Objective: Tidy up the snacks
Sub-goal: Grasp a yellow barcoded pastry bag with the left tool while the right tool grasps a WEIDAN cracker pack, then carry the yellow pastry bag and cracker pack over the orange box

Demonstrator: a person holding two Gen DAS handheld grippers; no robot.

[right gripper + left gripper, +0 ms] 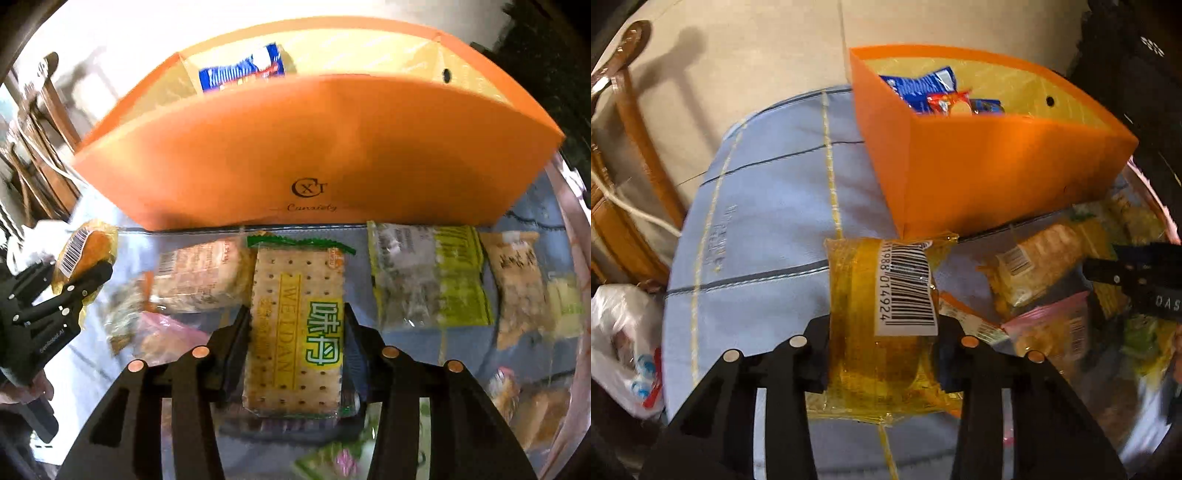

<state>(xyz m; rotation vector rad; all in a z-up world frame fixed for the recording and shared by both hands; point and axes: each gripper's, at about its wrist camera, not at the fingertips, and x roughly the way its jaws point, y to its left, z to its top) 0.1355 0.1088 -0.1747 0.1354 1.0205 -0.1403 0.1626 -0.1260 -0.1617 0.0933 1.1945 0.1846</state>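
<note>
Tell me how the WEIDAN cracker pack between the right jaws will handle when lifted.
The WEIDAN cracker pack looks flat and board-like, so it should probably stay stiff rather than droop. Its glossy wrapper may slip in the right gripper. The perforated crackers seen through the film are likely brittle, so squeeze gently.

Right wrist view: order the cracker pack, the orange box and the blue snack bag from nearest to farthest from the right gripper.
1. Cracker pack: between the right gripper's fingers.
2. Orange box: standing just beyond the pack.
3. Blue snack bag: inside the box, upper left.
</note>
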